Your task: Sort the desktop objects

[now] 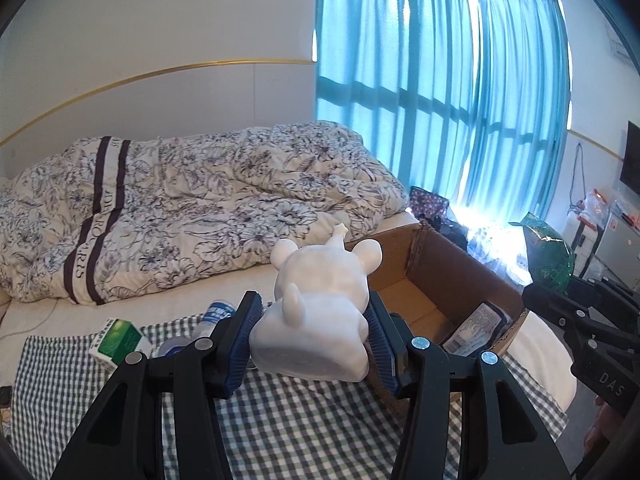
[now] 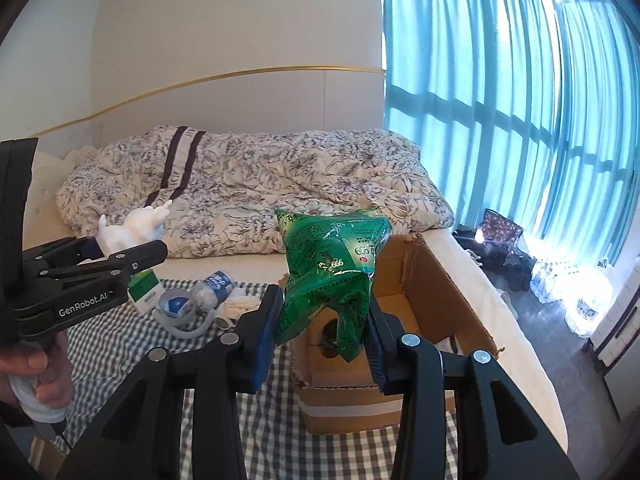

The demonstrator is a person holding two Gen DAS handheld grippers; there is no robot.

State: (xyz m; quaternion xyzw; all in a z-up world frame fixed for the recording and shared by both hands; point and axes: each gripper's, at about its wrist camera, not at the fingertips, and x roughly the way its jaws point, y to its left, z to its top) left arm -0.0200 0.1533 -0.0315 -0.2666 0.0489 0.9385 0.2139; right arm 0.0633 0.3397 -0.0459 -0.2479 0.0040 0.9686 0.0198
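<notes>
Your left claw (image 1: 312, 336) is pinching a white toy animal (image 1: 320, 300). Its blue pads press on both sides of the toy, and the toy hangs in the air above the checked cloth (image 1: 280, 420). The toy is just left of the open cardboard box (image 1: 432, 276).

Your right claw (image 2: 324, 328) is pinching a green crinkly bag (image 2: 332, 268). The pads squeeze the bottom of the bag, and the puffy top sticks up. The bag hangs over the near left corner of the box (image 2: 432, 280).

Inside the box lies a dark packet (image 1: 476, 324), on the right side of the floor of the box.

On the cloth, to the far left, lie a small green and white carton (image 1: 120, 340), a clear water bottle (image 2: 212, 288) on its side and a round blue and white thing (image 2: 178, 306). They sit close together.

Behind the cloth is a bed with a flowery quilt (image 1: 192, 208).
</notes>
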